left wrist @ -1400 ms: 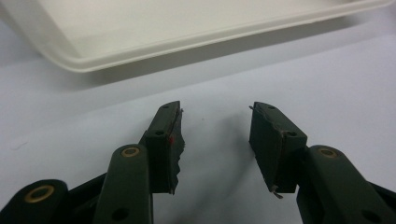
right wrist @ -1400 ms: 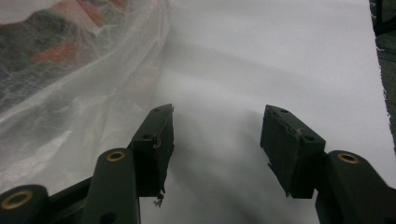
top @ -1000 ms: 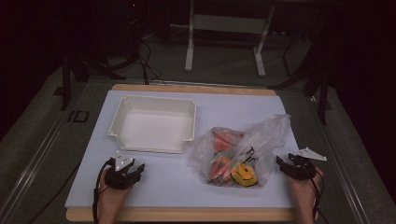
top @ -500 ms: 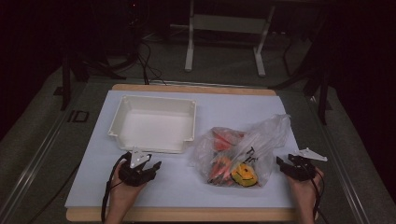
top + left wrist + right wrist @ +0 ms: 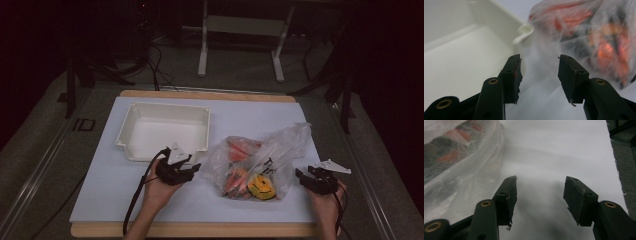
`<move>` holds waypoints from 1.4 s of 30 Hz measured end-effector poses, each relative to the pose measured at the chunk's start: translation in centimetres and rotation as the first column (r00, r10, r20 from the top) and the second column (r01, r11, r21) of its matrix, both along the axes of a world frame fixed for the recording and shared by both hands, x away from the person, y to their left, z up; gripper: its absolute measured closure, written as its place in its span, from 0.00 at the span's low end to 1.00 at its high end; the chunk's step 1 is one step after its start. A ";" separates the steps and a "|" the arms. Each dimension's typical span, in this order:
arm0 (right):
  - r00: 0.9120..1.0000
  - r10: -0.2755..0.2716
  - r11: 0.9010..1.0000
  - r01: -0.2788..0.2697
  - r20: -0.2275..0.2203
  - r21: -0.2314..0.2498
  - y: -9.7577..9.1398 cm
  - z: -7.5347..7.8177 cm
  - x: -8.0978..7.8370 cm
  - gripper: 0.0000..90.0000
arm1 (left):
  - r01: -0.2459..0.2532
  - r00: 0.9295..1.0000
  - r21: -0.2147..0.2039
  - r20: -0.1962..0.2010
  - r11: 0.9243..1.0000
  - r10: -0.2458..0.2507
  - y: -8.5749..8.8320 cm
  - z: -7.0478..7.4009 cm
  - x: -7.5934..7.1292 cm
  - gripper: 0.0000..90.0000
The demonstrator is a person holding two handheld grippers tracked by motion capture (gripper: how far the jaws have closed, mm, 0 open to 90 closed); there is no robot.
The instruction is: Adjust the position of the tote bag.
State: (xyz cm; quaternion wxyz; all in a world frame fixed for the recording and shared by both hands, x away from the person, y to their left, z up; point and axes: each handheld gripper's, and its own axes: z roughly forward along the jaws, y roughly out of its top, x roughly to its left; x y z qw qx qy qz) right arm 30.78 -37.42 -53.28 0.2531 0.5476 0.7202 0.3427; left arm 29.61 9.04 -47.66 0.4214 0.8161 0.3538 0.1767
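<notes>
Black jaws (brass screws), grey plates, trailing cables

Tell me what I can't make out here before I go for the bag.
- Bag contents: the clear plastic bag shows orange pieces and a yellow smiley item in the high view, but crinkled film hides what they are.
- Left gripper view: the bag is motion-blurred; the white tray is cut off by the frame edge.
- Right gripper view: the bag's near side is out of focus and cropped.
- Room behind the table: too dark to read.
</notes>
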 end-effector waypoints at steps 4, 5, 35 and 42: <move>1.000 0.007 0.999 -0.007 -0.004 0.035 -0.1 0.2 -0.3 0.49 | 0.046 0.999 0.000 0.009 0.999 -0.046 -2.2 0.7 0.6 0.59; 1.000 0.010 0.999 -0.010 -0.001 0.036 -0.1 0.2 -0.4 0.49 | 0.058 0.998 -0.007 0.011 0.998 -0.057 -2.7 0.9 0.7 0.59; 0.997 0.076 0.997 -0.075 0.024 -0.005 1.0 1.9 -1.1 0.49 | 0.283 0.959 -0.018 -0.018 0.959 -0.283 -15.2 3.3 3.2 0.81; 0.997 0.074 0.997 -0.074 0.034 0.003 0.9 2.3 -1.4 0.49 | 0.266 0.964 -0.020 0.001 0.964 -0.266 -13.0 3.3 2.5 0.99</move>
